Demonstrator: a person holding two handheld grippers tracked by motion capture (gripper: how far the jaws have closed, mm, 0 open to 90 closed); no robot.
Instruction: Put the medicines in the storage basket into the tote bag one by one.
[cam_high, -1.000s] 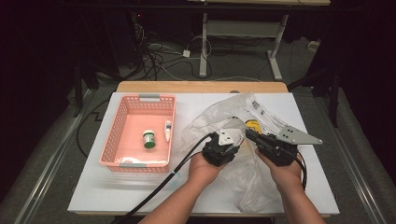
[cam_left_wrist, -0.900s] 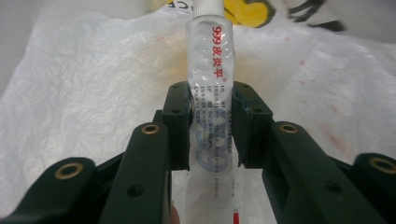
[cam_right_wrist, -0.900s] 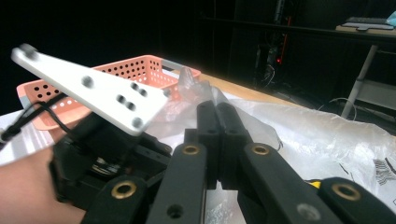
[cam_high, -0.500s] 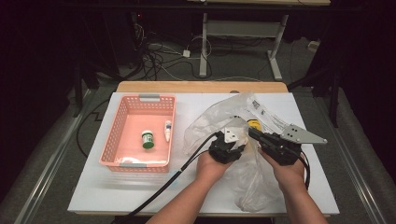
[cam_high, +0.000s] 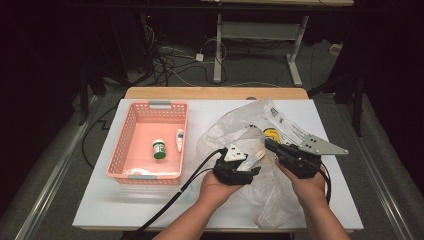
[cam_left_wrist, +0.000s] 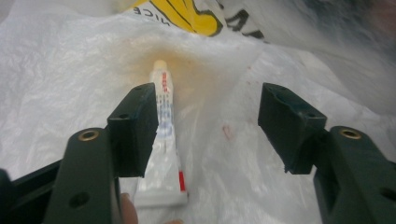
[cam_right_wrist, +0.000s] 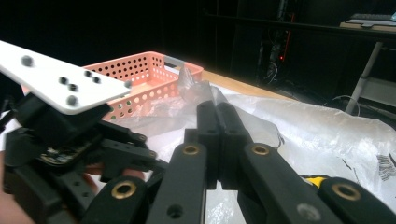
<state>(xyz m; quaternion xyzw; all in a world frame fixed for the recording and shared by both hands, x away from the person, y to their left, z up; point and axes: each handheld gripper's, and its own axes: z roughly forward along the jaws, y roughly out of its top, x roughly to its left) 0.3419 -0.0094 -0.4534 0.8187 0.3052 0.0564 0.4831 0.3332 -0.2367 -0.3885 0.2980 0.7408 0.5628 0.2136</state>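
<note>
Since a second ago, left gripper (cam_left_wrist: 205, 126) edged rightward over the plastic bag (cam_high: 270, 200), jaws wide; the tube (cam_left_wrist: 163, 149) inside is partly hidden behind one jaw. Right gripper (cam_right_wrist: 217, 135) pinches a bag fold, jaws closed; yellow item (cam_high: 270, 133) unidentifiable.

black tools (cam_high: 255, 162), brass screws, trailing cables

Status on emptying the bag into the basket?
Done: a green-capped bottle and small tube lie in the pink basket. In hand: right gripper pinches the plastic bag; left gripper, jaws open, straddles a white tube inside. Left: that tube and a yellow item.
</note>
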